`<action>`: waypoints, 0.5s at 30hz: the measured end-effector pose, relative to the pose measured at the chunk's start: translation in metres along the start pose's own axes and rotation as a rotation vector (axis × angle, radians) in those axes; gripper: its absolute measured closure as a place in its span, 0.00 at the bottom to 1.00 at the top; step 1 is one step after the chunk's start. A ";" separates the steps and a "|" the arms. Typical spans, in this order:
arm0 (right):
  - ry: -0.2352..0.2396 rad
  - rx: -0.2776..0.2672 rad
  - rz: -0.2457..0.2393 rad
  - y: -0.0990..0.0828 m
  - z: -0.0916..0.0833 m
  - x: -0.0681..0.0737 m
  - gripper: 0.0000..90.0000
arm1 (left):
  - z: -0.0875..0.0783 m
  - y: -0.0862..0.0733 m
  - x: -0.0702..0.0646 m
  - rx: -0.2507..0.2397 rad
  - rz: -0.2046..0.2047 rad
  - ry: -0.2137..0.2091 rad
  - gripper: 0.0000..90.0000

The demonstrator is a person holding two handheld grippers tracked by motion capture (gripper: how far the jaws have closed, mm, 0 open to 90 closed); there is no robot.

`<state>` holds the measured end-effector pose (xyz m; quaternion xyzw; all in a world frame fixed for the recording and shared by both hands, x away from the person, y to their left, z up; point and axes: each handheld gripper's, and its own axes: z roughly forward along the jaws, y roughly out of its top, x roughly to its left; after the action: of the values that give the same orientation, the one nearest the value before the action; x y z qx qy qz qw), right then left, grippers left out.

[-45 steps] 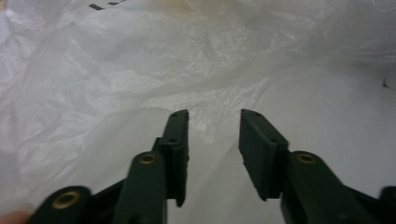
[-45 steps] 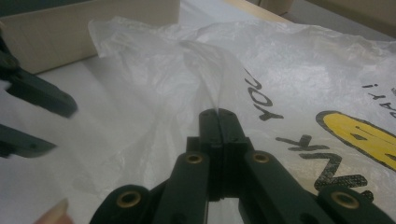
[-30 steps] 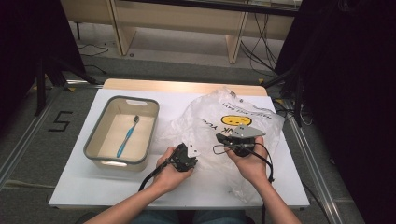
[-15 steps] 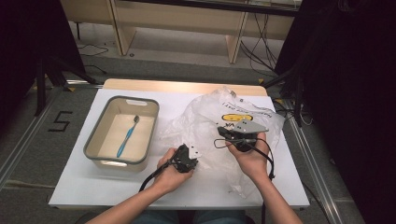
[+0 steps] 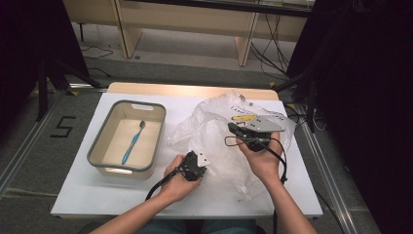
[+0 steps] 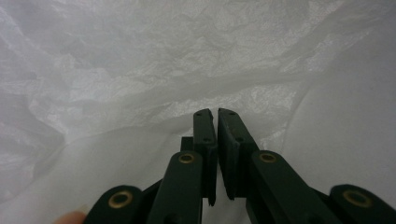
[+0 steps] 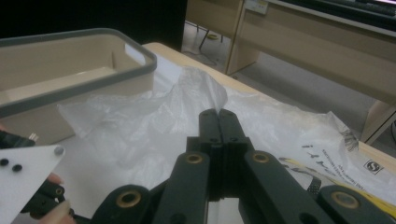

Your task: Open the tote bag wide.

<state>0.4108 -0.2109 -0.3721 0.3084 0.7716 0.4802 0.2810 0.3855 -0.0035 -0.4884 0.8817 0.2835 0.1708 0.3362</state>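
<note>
Lying in the tub (image 5: 104, 146), a toothbrush (image 5: 132, 142) shows from the high view.

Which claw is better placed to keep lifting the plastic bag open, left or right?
Probably the right. The right claw is shut on the plastic bag near its upper edge, raised off the table. The left claw is low at the bag's near edge, better for pinning it.

Crinkled thin plastic bag (image 5: 214, 131) (translucent), matt table (image 5: 87, 190)
</note>
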 end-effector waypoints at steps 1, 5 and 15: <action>0.000 -0.007 0.000 0.001 0.000 -0.001 1.00 | 0.000 0.000 0.000 -0.001 0.001 0.001 0.95; 0.000 -0.006 0.006 0.004 0.001 0.000 1.00 | 0.000 0.000 0.000 0.000 0.004 0.003 0.94; -0.001 -0.011 0.006 0.004 0.004 -0.001 1.00 | -0.001 0.000 0.000 0.009 0.011 0.003 0.93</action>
<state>0.4148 -0.2077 -0.3697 0.3094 0.7679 0.4848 0.2819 0.3846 -0.0028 -0.4875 0.8845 0.2798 0.1729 0.3310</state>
